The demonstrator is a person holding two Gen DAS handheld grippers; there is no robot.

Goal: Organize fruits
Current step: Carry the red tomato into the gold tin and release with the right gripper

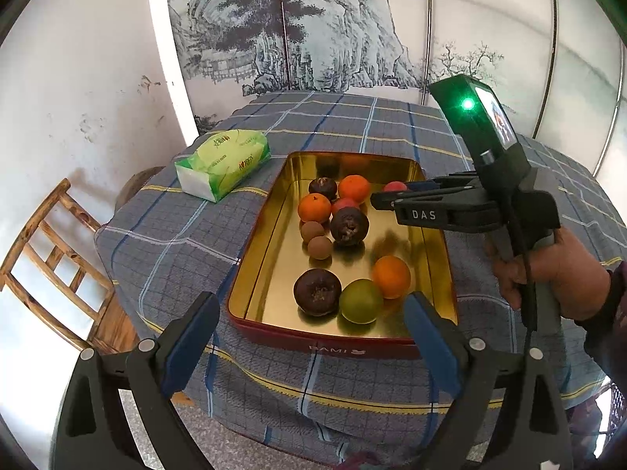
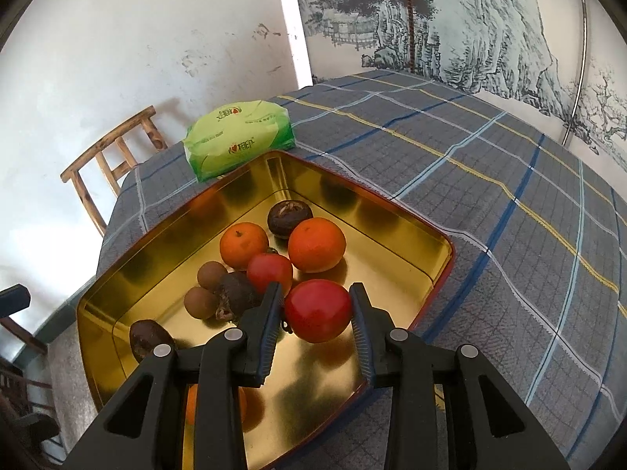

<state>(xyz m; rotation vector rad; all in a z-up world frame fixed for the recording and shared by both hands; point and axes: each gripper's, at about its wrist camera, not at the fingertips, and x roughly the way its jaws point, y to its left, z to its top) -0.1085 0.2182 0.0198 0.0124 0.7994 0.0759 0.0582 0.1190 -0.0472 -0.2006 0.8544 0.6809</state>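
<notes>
My right claw (image 2: pixel 316 305) is clenched on a red fruit (image 2: pixel 317 310) inside the gold tin (image 2: pixel 411 231), near its right wall. My left claw (image 1: pixel 309 333) hangs released, empty, at the tin's near edge.

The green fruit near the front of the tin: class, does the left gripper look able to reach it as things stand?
Probably yes. The left gripper is open and empty, and the green fruit lies just ahead of it in the tin, uncovered. Only the low front wall stands between.
</notes>
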